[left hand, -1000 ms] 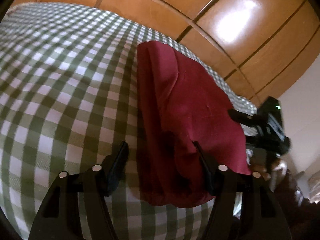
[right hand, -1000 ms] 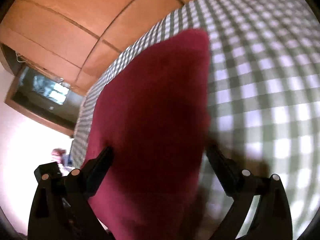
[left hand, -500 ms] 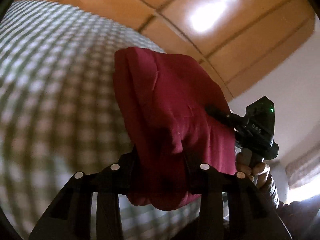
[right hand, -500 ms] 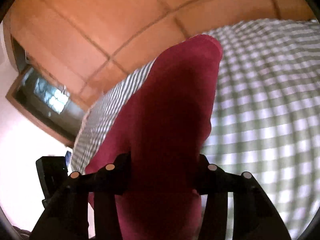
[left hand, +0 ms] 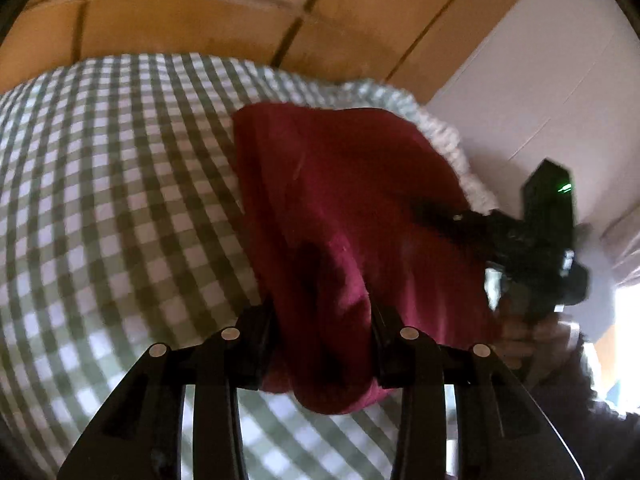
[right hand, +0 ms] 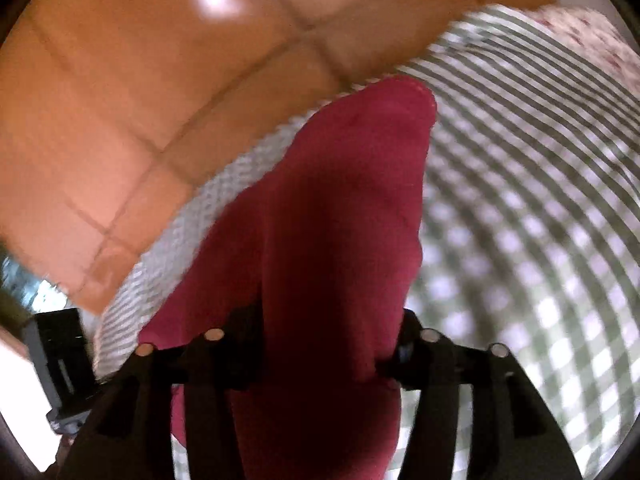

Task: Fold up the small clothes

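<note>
A dark red garment [left hand: 344,208] lies partly on a green-and-white checked cloth [left hand: 120,184], with its near end lifted. My left gripper [left hand: 324,320] is shut on a bunched near corner of it. My right gripper [right hand: 328,320] is shut on the other near edge of the garment [right hand: 344,216], which rises from the cloth toward the fingers. The right gripper also shows at the right of the left wrist view [left hand: 532,240], with a hand below it. The left gripper's body shows at the lower left of the right wrist view [right hand: 60,364].
The checked cloth [right hand: 540,200] covers a soft surface with a frilled edge [left hand: 452,144]. Orange-brown wooden panels [left hand: 192,12] stand behind it. A white wall [left hand: 540,80] is at the right. A floral fabric [right hand: 592,36] lies at the far right corner.
Both grippers went from open around the garment's near edge to shut on it. They have lifted that edge off the cloth, and both views have tilted upward.
</note>
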`<state>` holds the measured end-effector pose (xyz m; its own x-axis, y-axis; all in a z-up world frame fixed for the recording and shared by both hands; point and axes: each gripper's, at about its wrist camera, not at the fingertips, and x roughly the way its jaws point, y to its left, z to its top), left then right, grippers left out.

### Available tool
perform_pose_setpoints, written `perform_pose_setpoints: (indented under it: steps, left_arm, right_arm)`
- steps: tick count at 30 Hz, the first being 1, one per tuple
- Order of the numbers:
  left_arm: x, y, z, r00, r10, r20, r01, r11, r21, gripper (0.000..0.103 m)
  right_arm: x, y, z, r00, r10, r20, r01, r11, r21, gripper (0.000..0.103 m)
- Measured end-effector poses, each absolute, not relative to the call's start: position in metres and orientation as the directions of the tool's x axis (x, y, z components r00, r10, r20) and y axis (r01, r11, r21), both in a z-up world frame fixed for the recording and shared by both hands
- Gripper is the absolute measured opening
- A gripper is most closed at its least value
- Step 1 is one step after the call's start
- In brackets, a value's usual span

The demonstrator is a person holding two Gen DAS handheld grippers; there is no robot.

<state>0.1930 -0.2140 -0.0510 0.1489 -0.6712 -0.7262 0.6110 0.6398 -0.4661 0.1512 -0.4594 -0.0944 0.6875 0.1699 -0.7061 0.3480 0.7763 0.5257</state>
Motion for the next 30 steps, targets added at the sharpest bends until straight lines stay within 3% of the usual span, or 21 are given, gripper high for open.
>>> perform_pose_setpoints:
  steps: [3, 7, 12, 17, 19, 21, 25, 30]
  left_arm:
    - [0.191, -0.231, -0.054, 0.196, -0.614, -0.764, 0.634, 0.674, -0.379, 0.037]
    - [0.185, -0.227, -0.045, 0.264, -0.607, -0.750, 0.652, 0.685, -0.324, 0.037]
    - [0.187, -0.219, -0.037, 0.325, -0.603, -0.729, 0.627, 0.714, -0.311, 0.037]
    - [0.183, -0.219, -0.051, 0.353, -0.545, -0.760, 0.619, 0.745, -0.247, 0.041]
    - [0.186, -0.219, -0.067, 0.347, -0.523, -0.778, 0.612, 0.755, -0.235, 0.043]
    - [0.189, -0.211, -0.075, 0.351, -0.529, -0.773, 0.586, 0.768, -0.259, 0.055]
    - [0.185, -0.203, -0.067, 0.364, -0.525, -0.769, 0.552, 0.787, -0.275, 0.060]
    - [0.167, -0.190, -0.051, 0.437, -0.483, -0.759, 0.516, 0.826, -0.229, 0.076]
  right_arm:
    - [0.134, -0.468, -0.091, 0.702, 0.135, -0.699, 0.367, 0.773, 0.517, 0.064]
    - [0.109, -0.459, -0.058, 0.747, 0.050, -0.662, 0.339, 0.829, 0.445, 0.063]
    - [0.084, -0.411, -0.031, 0.774, 0.093, -0.626, 0.213, 0.893, 0.396, 0.044]
    - [0.085, -0.366, -0.078, 0.648, 0.130, -0.750, 0.210, 0.916, 0.340, 0.038]
    - [0.085, -0.363, -0.101, 0.641, 0.126, -0.757, 0.249, 0.899, 0.361, 0.038]
    - [0.084, -0.360, -0.101, 0.659, 0.105, -0.745, 0.263, 0.896, 0.359, 0.038]
    - [0.088, -0.352, -0.095, 0.648, 0.065, -0.759, 0.287, 0.902, 0.322, 0.041]
    - [0.088, -0.339, -0.087, 0.646, 0.012, -0.763, 0.323, 0.902, 0.288, 0.058]
